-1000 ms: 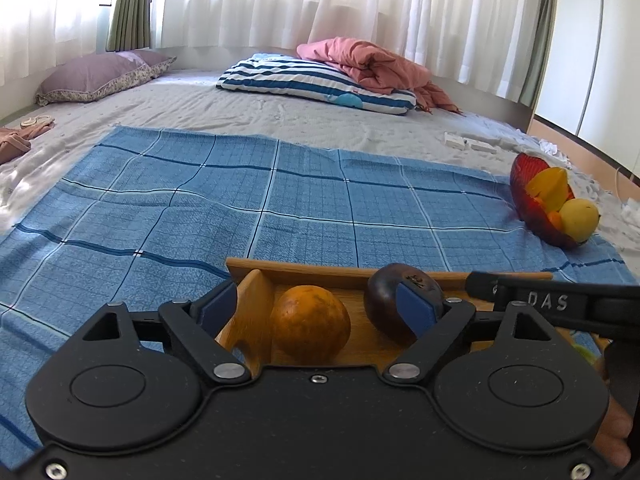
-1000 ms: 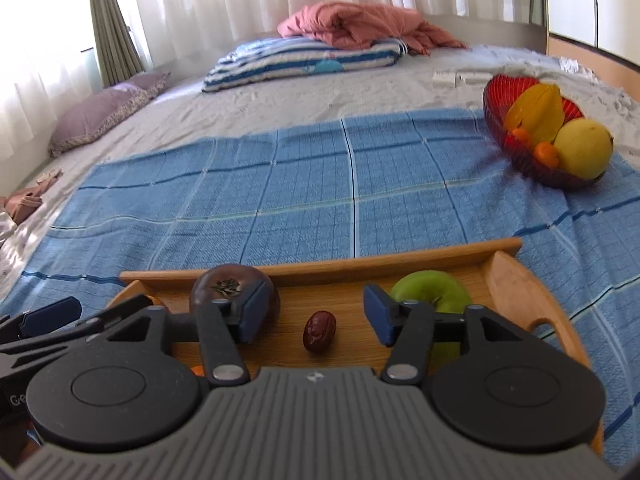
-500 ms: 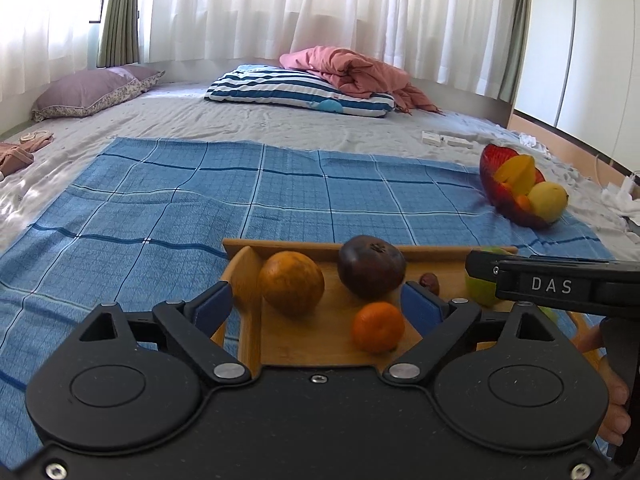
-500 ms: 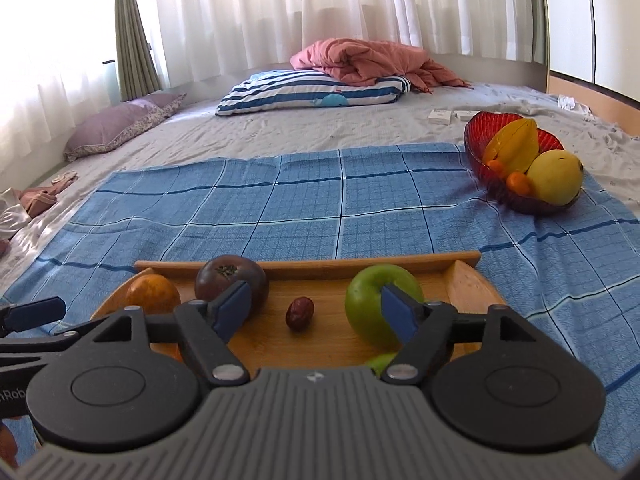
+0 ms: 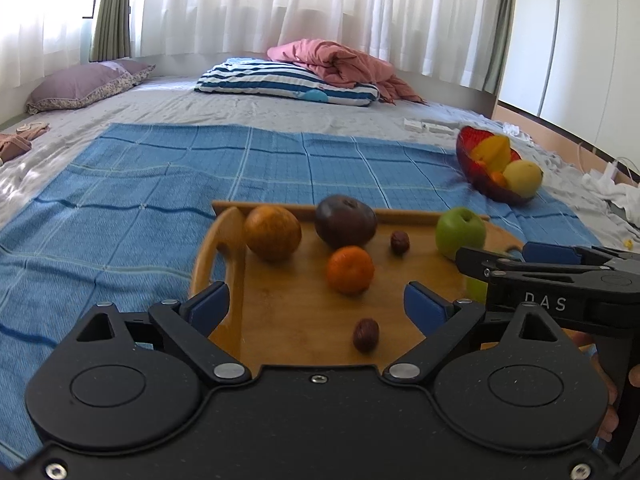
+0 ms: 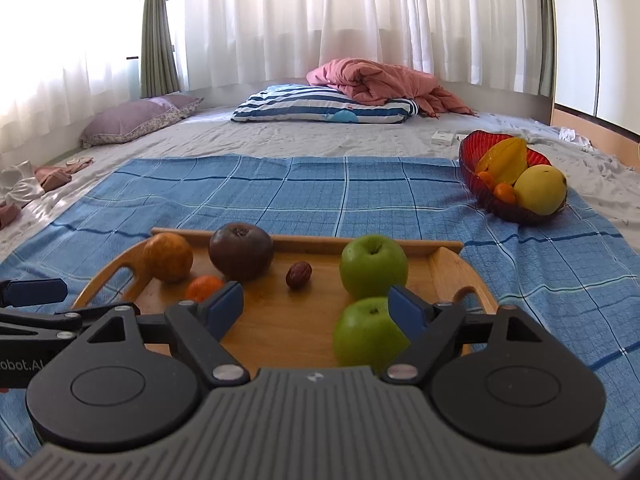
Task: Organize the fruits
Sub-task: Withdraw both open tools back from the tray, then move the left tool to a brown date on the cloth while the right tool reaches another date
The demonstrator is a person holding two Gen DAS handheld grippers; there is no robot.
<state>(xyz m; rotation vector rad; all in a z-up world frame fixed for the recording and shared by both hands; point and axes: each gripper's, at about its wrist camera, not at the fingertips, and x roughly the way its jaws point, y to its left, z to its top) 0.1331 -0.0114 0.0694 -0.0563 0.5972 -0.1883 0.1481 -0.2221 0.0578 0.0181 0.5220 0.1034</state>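
Both grippers, left (image 5: 316,304) and right (image 6: 316,308), are opening empty over the wooden tray (image 5: 304,320) on the blue cloth (image 5: 120,200), where only the right view shows a second green apple (image 6: 366,334), only the left a near date (image 5: 365,334).

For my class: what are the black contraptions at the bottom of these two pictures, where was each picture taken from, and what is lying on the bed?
Each is a hand-held tool with two blue-tipped fingers, and a camera on it looks forward along them. One picture comes from the left gripper, the other from the right gripper. Both are opening, with nothing pressed between the fingers. On the blue cloth sits a wooden tray holding two green apples, oranges, a dark fruit and small brown dates. A red bowl of fruit stands further right.
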